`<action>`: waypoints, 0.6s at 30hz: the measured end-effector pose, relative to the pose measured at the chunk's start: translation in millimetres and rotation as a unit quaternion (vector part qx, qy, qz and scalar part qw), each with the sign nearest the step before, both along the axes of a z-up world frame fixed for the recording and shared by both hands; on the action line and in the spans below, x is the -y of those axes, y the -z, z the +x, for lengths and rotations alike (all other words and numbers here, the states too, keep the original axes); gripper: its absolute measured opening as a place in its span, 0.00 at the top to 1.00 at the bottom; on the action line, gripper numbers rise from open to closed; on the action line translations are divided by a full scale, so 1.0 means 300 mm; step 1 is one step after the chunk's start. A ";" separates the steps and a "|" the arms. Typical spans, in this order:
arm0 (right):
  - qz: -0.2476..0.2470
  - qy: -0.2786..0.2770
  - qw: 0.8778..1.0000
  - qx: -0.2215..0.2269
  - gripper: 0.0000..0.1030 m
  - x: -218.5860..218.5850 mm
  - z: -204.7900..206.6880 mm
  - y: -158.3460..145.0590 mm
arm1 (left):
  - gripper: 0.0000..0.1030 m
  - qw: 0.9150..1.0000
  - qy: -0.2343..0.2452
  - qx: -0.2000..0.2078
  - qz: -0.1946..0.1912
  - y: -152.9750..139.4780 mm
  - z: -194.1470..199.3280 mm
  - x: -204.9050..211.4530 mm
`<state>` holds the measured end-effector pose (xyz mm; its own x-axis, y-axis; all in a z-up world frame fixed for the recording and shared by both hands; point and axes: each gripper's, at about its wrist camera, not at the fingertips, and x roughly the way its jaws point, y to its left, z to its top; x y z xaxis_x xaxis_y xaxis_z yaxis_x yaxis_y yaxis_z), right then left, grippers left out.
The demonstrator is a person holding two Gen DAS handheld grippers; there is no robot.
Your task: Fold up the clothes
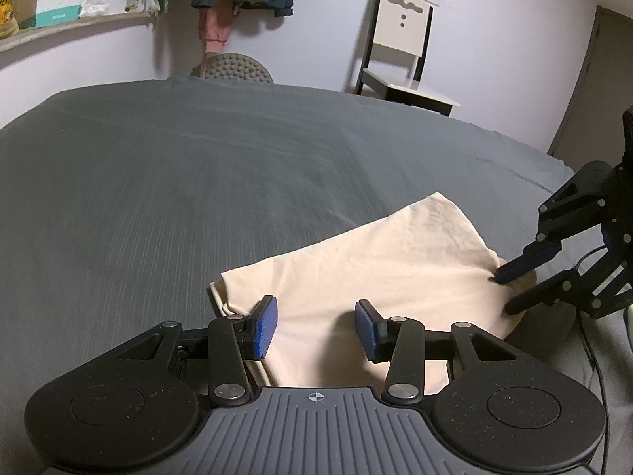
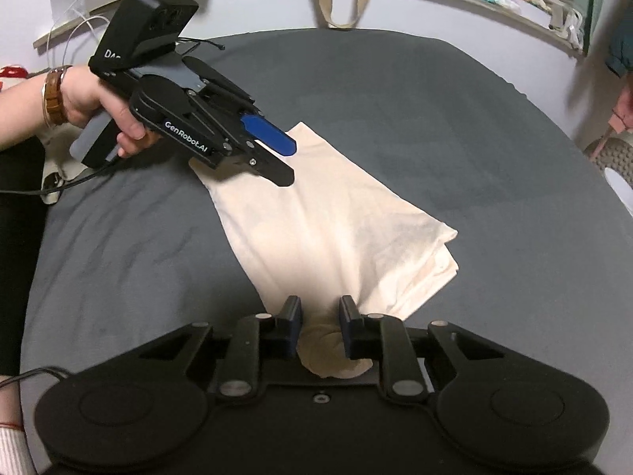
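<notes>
A cream garment (image 1: 356, 273) lies folded into a long strip on the grey bed sheet (image 1: 158, 182). My left gripper (image 1: 314, 328) hovers open over its near end, with cloth under the blue pads (image 1: 263, 326) but nothing pinched. In the right wrist view that left gripper (image 2: 290, 160) hangs over the far end of the garment (image 2: 328, 221), held by a hand (image 2: 91, 103). My right gripper (image 2: 320, 326) is shut on a bunched corner of the garment. From the left wrist view the right gripper (image 1: 508, 291) bites the garment's right edge.
The grey bed sheet (image 2: 474, 126) stretches wide around the garment. A chair (image 1: 399, 51) and a studded cushion (image 1: 233, 67) stand beyond the bed's far edge. Cluttered shelves (image 1: 59, 4) line the wall. Cables (image 2: 47, 190) trail on the bed beside the person's arm.
</notes>
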<state>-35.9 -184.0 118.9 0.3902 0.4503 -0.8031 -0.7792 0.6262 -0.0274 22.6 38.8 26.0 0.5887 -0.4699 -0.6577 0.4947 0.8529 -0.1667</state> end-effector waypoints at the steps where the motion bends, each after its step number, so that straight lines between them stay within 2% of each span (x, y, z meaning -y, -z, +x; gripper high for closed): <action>1: -0.002 -0.001 1.000 0.001 0.80 -0.002 -0.003 -0.001 | 0.57 1.000 0.000 0.000 0.000 -0.001 -0.002 -0.001; 9: -0.001 -0.001 1.000 -0.001 0.79 -0.009 -0.019 -0.064 | 0.57 1.000 0.005 0.004 0.005 -0.010 -0.014 -0.004; 14: 0.033 0.042 0.998 -0.026 0.67 0.029 -0.015 -0.136 | 0.56 1.000 0.013 0.010 0.023 -0.032 -0.025 0.005; 16: 0.048 0.072 0.995 -0.039 0.54 0.047 -0.012 -0.150 | 0.51 1.000 0.009 0.015 0.019 -0.051 -0.028 -0.001; 18: 0.066 0.110 0.990 -0.052 0.46 0.065 -0.008 -0.157 | 0.37 0.999 -0.005 0.037 -0.004 -0.085 -0.040 -0.025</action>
<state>-38.2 -203.5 166.0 0.4092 0.4664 -0.7843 -0.6174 0.7744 0.1383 10.5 46.2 51.4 0.6406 -0.4688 -0.6082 0.4972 0.8568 -0.1367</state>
